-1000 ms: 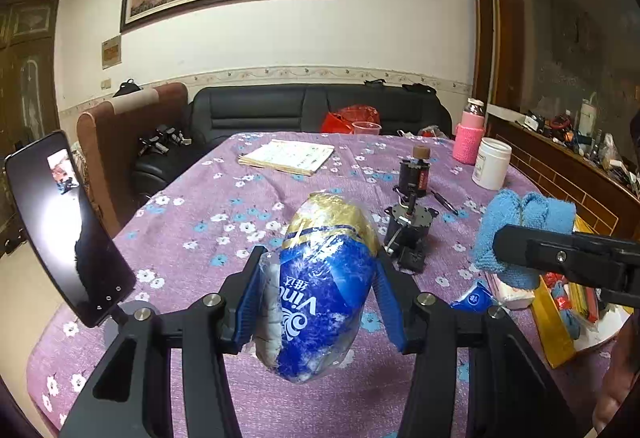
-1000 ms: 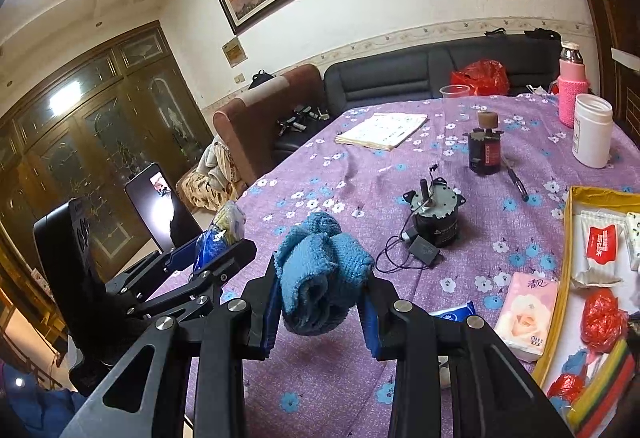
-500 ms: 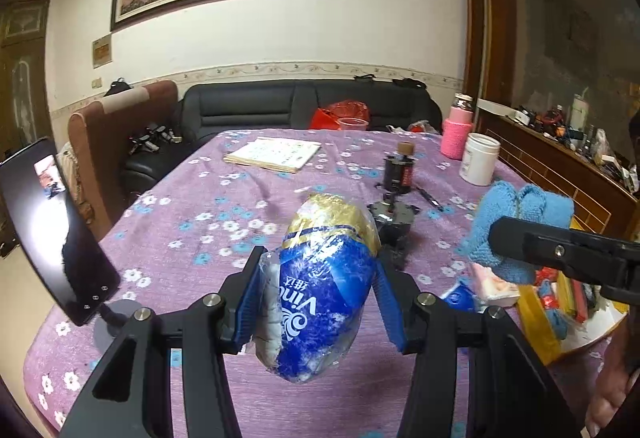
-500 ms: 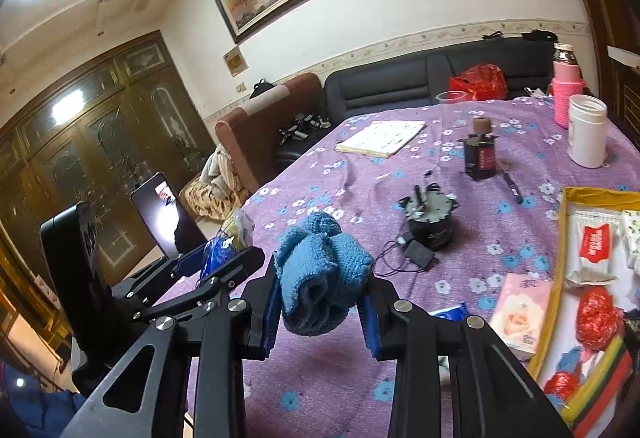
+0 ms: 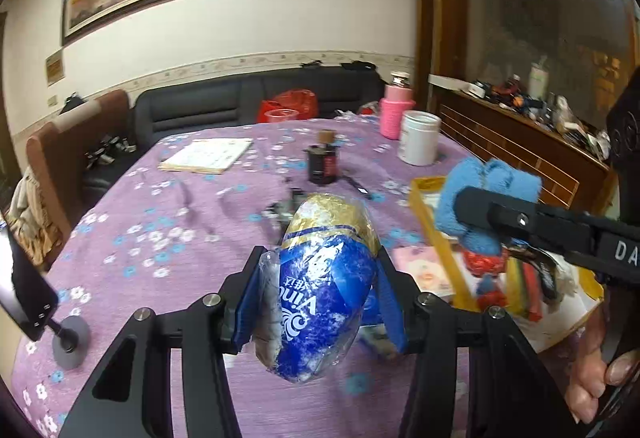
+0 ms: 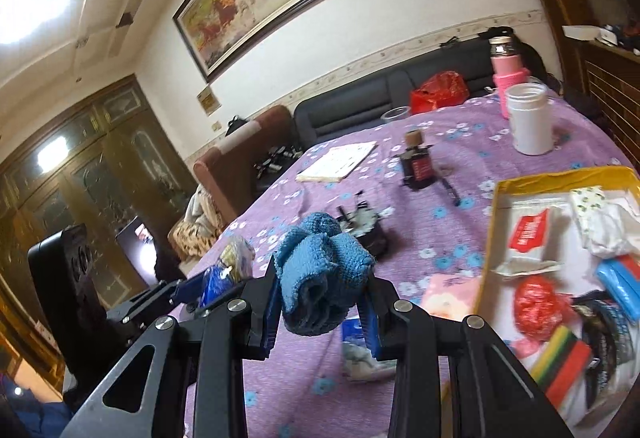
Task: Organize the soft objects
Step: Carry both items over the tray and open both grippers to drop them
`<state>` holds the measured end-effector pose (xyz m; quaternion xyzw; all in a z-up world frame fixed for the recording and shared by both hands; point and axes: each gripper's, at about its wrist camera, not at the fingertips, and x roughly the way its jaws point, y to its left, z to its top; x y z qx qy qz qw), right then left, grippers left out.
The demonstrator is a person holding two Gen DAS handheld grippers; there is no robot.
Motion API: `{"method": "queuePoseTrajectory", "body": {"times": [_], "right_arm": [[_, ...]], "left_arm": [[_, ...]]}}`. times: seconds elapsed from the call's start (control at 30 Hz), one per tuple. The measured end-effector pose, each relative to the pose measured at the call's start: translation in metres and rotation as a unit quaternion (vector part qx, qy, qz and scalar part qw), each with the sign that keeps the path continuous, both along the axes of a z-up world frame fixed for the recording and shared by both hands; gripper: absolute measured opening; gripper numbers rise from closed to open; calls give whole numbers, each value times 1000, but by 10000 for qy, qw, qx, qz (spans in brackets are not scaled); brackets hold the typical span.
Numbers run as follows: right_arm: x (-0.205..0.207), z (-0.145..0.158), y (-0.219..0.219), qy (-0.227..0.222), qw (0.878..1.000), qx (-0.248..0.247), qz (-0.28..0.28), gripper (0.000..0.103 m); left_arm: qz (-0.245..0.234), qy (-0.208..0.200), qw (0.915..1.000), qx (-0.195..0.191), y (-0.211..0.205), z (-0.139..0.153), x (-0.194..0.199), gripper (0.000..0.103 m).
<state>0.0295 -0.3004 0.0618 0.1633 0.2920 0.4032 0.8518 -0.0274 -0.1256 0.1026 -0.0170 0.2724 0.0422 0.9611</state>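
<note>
My left gripper (image 5: 318,298) is shut on a blue and gold Vinda tissue pack (image 5: 320,286), held above the purple flowered tablecloth (image 5: 168,222). My right gripper (image 6: 322,302) is shut on a rolled blue towel (image 6: 320,274), also held in the air; it also shows in the left wrist view (image 5: 480,198) at right. A yellow-rimmed tray (image 6: 490,230) at the right holds several soft items: tissue packs, a red bag, sponges. A pink tissue pack (image 6: 448,290) lies on the cloth beside the tray.
On the table stand a small motor (image 6: 366,226), a dark bottle with a cork (image 6: 418,166), a white jar (image 6: 530,122), a pink flask (image 6: 506,74) and a booklet (image 6: 340,162). A phone on a stand (image 5: 28,286) is at the left edge. A sofa lies beyond.
Both grippers have moved right toward the yellow tray, still holding their loads. The tray now shows larger in both views.
</note>
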Motion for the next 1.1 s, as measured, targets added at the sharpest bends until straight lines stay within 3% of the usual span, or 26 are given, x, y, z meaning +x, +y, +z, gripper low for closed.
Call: {"method": "queuePoseTrajectory", "body": {"times": [0.4, 0.7, 0.83, 1.1], "right_arm": [[12, -3, -93, -39, 9934, -6, -1149, 36], [45, -30, -150, 500, 9756, -460, -2087, 36], [63, -49, -160, 839, 9694, -648, -2212, 36], [73, -70, -164, 1084, 9635, -853, -2293, 38]], "left_arm": [[-978, 308, 9945, -205, -73, -15, 35, 51], [-1613, 761, 9836, -252, -127, -41, 66, 51], [-1725, 940, 9803, -213, -144, -53, 81, 51], [-1962, 1141, 9739, -70, -163, -69, 87, 55]]}}
